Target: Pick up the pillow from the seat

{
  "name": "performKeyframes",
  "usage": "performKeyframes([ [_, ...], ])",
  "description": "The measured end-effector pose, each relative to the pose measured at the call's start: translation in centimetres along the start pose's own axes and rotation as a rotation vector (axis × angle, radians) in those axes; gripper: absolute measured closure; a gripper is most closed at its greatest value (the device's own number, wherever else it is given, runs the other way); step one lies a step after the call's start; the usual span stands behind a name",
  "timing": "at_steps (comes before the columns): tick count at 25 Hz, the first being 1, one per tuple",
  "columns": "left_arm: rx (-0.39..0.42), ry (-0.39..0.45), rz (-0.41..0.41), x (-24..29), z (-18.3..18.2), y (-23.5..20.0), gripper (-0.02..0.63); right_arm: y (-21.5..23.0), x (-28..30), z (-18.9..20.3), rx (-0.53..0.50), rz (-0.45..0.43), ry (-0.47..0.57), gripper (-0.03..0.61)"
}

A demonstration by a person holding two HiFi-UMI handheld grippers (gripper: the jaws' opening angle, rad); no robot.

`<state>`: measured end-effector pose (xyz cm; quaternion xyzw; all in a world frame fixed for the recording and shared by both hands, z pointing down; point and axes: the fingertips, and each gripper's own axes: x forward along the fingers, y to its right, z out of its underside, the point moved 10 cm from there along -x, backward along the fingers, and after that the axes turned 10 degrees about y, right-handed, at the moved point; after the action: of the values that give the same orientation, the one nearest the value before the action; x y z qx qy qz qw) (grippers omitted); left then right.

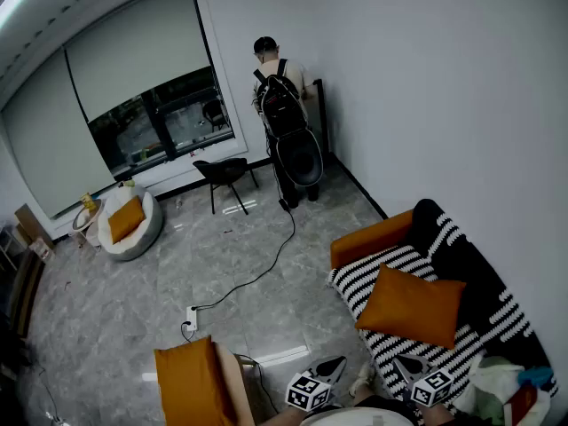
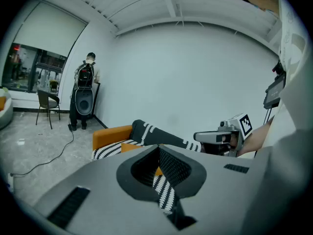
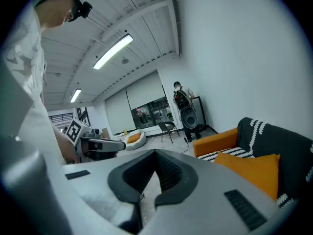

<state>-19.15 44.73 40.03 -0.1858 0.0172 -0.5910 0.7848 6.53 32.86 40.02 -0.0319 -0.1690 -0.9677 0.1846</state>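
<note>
An orange pillow (image 1: 410, 306) leans on the seat of the sofa (image 1: 390, 231), which is draped in a black-and-white striped blanket; the right gripper view shows the pillow (image 3: 254, 173) at its right side. My left gripper (image 1: 330, 369) and right gripper (image 1: 411, 366) are low at the frame's bottom edge, just short of the sofa's near end, both shut and empty. In the left gripper view the closed jaws cover most of the pillow (image 2: 156, 171), and the right gripper (image 2: 205, 137) shows beyond them. The left gripper (image 3: 117, 145) appears in the right gripper view.
A person with a backpack (image 1: 282, 105) stands by a speaker (image 1: 300, 158) at the far wall. A black chair (image 1: 224, 173) and a cable (image 1: 257, 273) lie on the floor between. A round cushion seat (image 1: 130, 222) sits far left; an orange chair (image 1: 188, 382) is near my left.
</note>
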Motion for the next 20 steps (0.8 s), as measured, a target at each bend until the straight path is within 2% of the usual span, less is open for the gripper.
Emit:
performKeyframes([
  [5, 0.018, -0.003, 0.017, 0.3, -0.4, 0.7, 0.604, 0.0, -0.8, 0.0, -0.005, 0.009, 0.025, 0.566],
  [10, 0.025, 0.002, 0.035, 0.7, -0.9, 1.1, 0.604, 0.4, -2.1, -0.1, 0.05, 0.043, 0.092, 0.566],
  [15, 0.028, -0.011, 0.053, 1.8, -0.8, 1.2, 0.604, 1.1, -2.9, 0.1, 0.03, 0.082, 0.073, 0.566],
  [20, 0.024, -0.028, 0.072, 3.6, -1.3, 0.9, 0.604, 2.9, -2.6, 0.4, 0.056, 0.123, 0.054, 0.566],
])
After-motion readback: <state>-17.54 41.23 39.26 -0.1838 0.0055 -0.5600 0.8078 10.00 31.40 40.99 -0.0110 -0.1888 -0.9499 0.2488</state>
